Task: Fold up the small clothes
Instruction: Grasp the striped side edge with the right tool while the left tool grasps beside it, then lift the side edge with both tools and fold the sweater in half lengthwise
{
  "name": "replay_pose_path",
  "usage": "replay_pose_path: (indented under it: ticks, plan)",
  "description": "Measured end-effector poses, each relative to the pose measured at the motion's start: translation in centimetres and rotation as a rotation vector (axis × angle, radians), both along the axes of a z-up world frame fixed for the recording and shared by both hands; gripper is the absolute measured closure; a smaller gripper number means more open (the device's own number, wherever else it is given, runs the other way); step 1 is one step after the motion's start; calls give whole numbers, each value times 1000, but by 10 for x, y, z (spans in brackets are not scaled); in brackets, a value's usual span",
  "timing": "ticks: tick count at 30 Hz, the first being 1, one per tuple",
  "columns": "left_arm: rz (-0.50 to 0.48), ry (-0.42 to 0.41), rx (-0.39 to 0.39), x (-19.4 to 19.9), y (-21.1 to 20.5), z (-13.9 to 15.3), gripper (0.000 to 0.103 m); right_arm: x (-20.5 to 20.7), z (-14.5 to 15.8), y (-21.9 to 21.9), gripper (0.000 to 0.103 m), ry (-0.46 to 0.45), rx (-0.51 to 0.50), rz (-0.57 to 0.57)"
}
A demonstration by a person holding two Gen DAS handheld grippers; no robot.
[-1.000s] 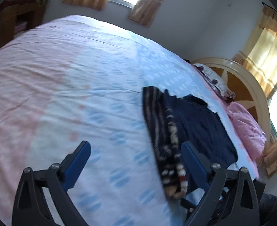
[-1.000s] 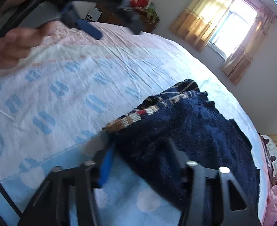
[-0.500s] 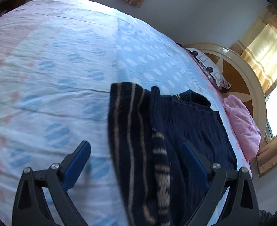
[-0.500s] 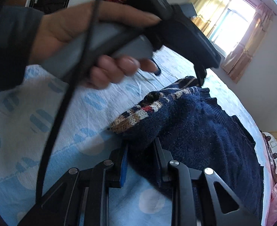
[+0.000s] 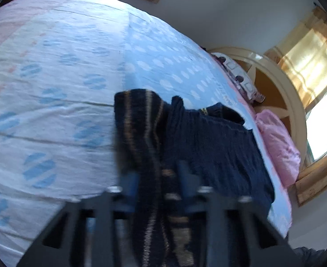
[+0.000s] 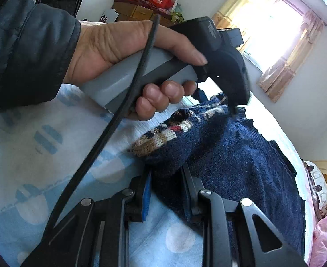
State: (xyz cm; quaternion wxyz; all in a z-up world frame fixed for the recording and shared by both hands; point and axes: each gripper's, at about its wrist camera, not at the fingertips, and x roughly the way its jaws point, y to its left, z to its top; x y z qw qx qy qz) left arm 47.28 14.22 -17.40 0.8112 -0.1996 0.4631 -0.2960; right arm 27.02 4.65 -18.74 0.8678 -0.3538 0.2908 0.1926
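Note:
A small navy knitted sweater (image 5: pixel 210 146) with tan and white patterned stripes lies on the bed; it also shows in the right wrist view (image 6: pixel 236 155). My left gripper (image 5: pixel 157 182) is shut on its striped folded edge (image 5: pixel 141 122). My right gripper (image 6: pixel 166 187) is shut on the sweater's patterned hem (image 6: pixel 161 140) near the front. In the right wrist view the person's hand (image 6: pixel 127 49) holds the left gripper's handle just above the sweater.
The bed sheet (image 5: pixel 52 89) is white and light blue with blue dots. A pink pillow (image 5: pixel 277 142) and a round wooden headboard (image 5: pixel 281 84) lie at the right. A shelf with red items (image 6: pixel 154 2) stands beyond the bed. Curtained windows (image 6: pixel 272 29) are behind.
My left gripper has come down over the sweater's striped edge and shut on it. My right gripper has shut on the patterned hem and stays there.

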Motion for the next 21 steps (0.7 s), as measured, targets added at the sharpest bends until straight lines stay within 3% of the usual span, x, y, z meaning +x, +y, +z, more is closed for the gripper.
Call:
replay_pose_path:
  ticks: [1,6,9,14,21]
  plan:
    - [7,-13,8,-3,0,2,86,-1,0,1,80,0,0,1]
    - [8,-71,82,-10,-11,16,88,3,10,-8,87,55,62,2]
    - [21,-60,43,-8,-7,20,88,5,22,-19,89,82,121,-8]
    - [66,-38,-56,-8,2,24,88,-5,39,-38,90,49,168,-22]
    - [89,-57,-82,-14,-17,45,89,-14,58,-75,91,1,234,-75]
